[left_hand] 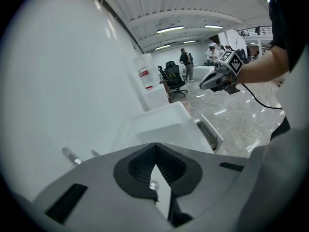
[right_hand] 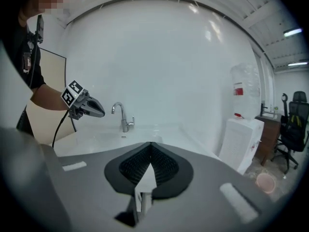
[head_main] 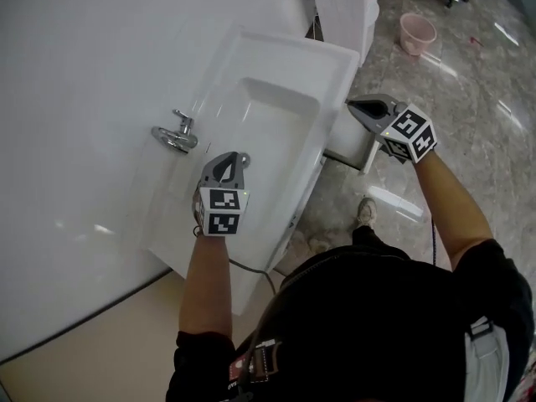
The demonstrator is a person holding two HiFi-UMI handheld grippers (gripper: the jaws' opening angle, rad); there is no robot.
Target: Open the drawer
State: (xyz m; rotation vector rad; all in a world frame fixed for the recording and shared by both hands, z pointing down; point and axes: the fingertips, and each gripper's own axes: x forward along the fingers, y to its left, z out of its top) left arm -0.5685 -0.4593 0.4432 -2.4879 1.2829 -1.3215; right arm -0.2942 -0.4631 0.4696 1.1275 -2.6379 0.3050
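Note:
A white drawer [head_main: 350,146] juts out from under the white washbasin [head_main: 251,65], on its floor side; in the left gripper view the drawer [left_hand: 211,133] shows a dark gap along its top. My left gripper [head_main: 229,161] hangs in the air over the basin, its jaws shut with nothing between them [left_hand: 154,145]. My right gripper [head_main: 353,105] floats above the drawer's outer end, apart from it, its jaws closed to a point and empty [right_hand: 151,144]. Each gripper sees the other: the right gripper [left_hand: 203,84] and the left gripper [right_hand: 98,112].
A chrome tap [head_main: 176,134] stands at the wall side of the basin. A white cabinet [head_main: 345,7] is beyond the basin, a pink bucket [head_main: 417,33] on the marble floor past it. Far off are office chairs [left_hand: 175,79] and people.

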